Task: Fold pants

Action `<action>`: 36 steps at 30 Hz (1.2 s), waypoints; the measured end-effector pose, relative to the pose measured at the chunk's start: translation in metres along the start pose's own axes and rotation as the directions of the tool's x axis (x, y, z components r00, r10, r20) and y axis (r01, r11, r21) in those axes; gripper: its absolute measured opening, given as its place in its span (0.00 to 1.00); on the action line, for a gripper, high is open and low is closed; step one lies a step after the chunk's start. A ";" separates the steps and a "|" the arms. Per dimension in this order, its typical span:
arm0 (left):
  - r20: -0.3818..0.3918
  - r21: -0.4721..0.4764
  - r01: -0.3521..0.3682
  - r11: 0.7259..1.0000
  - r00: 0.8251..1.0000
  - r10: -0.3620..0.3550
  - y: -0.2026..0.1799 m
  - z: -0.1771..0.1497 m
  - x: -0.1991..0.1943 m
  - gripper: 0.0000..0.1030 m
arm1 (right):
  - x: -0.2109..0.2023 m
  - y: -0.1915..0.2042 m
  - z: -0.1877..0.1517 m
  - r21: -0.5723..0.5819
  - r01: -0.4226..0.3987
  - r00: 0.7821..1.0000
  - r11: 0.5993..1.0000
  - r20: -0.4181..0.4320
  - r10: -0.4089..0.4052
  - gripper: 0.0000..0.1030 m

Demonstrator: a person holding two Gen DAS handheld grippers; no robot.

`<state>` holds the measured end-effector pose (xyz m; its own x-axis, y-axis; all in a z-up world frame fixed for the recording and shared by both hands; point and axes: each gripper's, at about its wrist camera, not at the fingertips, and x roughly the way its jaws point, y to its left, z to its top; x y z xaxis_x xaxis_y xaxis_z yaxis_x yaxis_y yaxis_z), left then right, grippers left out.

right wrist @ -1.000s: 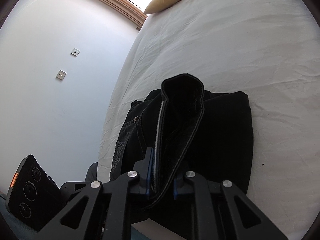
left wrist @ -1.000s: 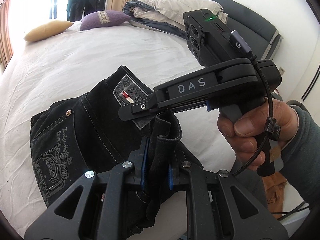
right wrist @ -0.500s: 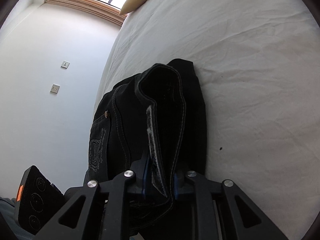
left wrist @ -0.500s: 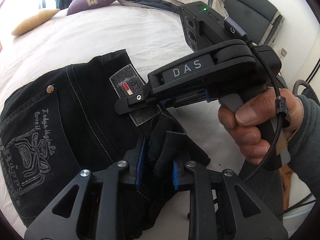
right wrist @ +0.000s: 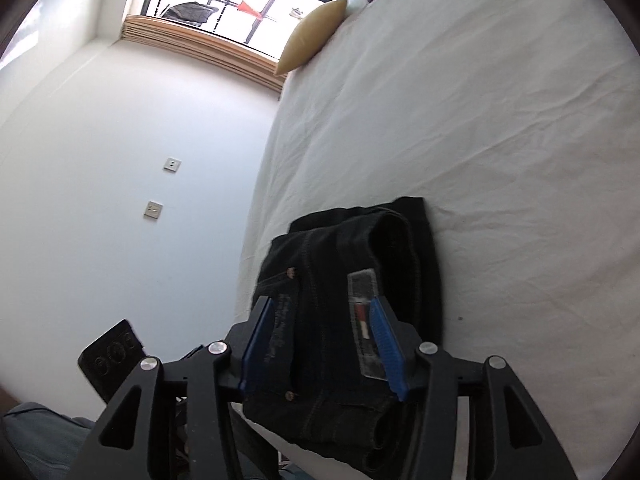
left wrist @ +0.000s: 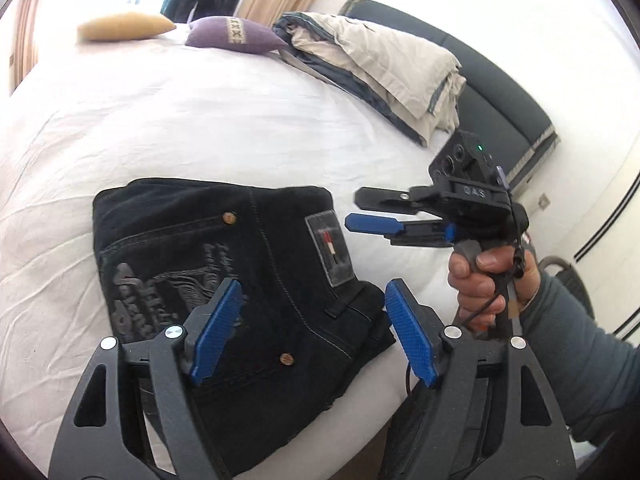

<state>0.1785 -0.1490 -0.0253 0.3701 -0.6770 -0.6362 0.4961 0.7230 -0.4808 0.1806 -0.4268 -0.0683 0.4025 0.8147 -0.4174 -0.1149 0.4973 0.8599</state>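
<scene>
Black denim pants [left wrist: 224,280] lie folded into a compact rectangle on the white bedsheet [left wrist: 200,128]; both the left gripper [left wrist: 312,332] and right gripper [right wrist: 322,344] have released them, fingers now spread apart.

One pair of black pants [left wrist: 224,264] is counted, lying folded on one bed [left wrist: 200,120]. Two grippers are seen: the left gripper [left wrist: 316,332], with two blue pads spread apart, and the right gripper [left wrist: 372,216], likewise with its fingers parted. One hand [left wrist: 488,280] is visible, wrapped around the right gripper's handle. Two cushions are counted at the far end of the bed, one yellow cushion [left wrist: 124,26] and one purple cushion [left wrist: 232,38]. One folded blanket [left wrist: 384,64] is seen. Two wall plates [right wrist: 162,186] are counted, and one window [right wrist: 256,4].
</scene>
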 end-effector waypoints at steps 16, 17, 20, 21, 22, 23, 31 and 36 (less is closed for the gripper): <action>0.040 -0.339 0.352 0.872 0.932 -0.361 0.152 0.025 0.026 0.69 | 0.047 -0.050 -0.019 0.119 -0.070 0.975 0.990 -0.200 0.093 0.48; 0.042 -0.335 0.361 0.870 0.928 -0.369 0.149 0.021 0.026 0.69 | 0.046 -0.049 -0.025 0.109 -0.059 0.973 0.992 -0.217 0.082 0.49; 0.031 -0.315 0.400 0.861 0.911 -0.412 0.143 0.005 0.020 0.69 | 0.038 -0.044 -0.042 0.100 -0.053 0.972 0.994 -0.221 0.074 0.54; 0.014 -0.305 0.402 0.863 0.908 -0.418 0.135 -0.007 0.021 0.69 | 0.034 -0.044 -0.046 0.105 -0.057 0.974 0.993 -0.212 0.079 0.57; 0.003 -0.295 0.404 0.866 0.907 -0.422 0.131 -0.013 0.018 0.69 | 0.032 -0.043 -0.049 0.112 -0.062 0.976 0.992 -0.203 0.084 0.57; -0.005 -0.286 0.409 0.866 0.904 -0.428 0.129 -0.018 0.013 0.69 | 0.029 -0.043 -0.053 0.118 -0.065 0.977 0.991 -0.195 0.087 0.58; -0.131 -0.219 0.401 0.889 0.891 -0.434 0.098 -0.064 0.004 0.69 | 0.015 -0.035 -0.075 0.136 -0.070 0.986 0.988 -0.144 0.089 0.58; -0.135 -0.228 0.396 0.890 0.892 -0.432 0.096 -0.062 0.022 0.70 | 0.002 -0.038 -0.084 0.139 -0.061 0.990 0.988 -0.119 0.078 0.59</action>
<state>0.1859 -0.0856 -0.1229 0.0097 -0.8973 -0.4413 0.4091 0.4063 -0.8170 0.1090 -0.4194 -0.1267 0.2813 0.8806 -0.3814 -0.0115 0.4005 0.9162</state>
